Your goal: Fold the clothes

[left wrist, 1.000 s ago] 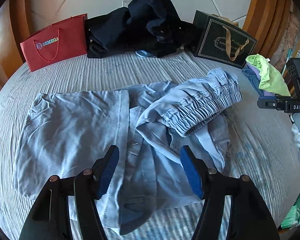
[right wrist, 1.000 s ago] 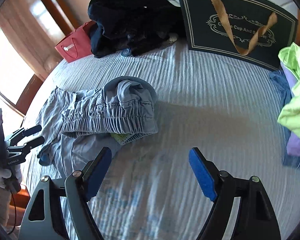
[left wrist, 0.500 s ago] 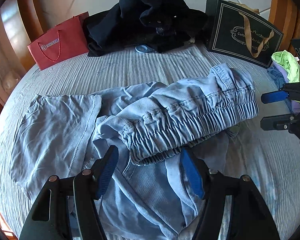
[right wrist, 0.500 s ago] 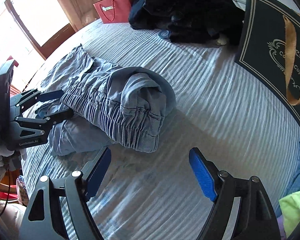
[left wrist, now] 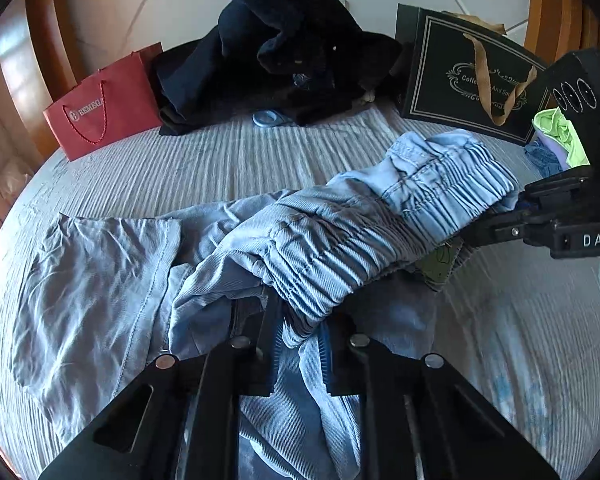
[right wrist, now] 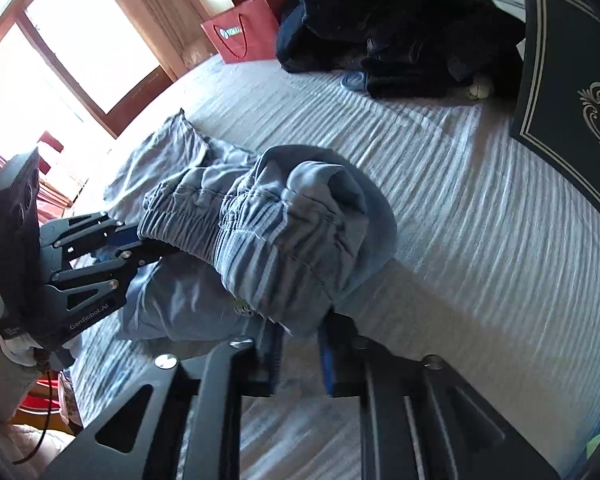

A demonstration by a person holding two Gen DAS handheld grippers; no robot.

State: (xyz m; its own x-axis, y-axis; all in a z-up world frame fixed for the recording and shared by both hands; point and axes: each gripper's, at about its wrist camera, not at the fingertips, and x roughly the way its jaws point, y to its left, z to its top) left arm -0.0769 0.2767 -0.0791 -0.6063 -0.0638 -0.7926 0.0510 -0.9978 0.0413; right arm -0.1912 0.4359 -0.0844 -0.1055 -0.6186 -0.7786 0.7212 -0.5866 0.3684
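Two hand-held grippers [left wrist: 300,354] [right wrist: 300,354] just closed on light-blue trousers' [left wrist: 340,240] waistband ends, stretched sideways

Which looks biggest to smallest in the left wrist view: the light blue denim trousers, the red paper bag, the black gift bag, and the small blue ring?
1. Light blue denim trousers, though nearest the camera.
2. and 3. Black gift bag and red paper bag look alike; unranked.
4. Small blue ring.

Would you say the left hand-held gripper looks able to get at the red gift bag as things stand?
Probably not yet. The left hand-held gripper has just closed on the light blue trousers, so it is occupied. The red gift bag stands across bare bedspread, with nothing between once it lets go.
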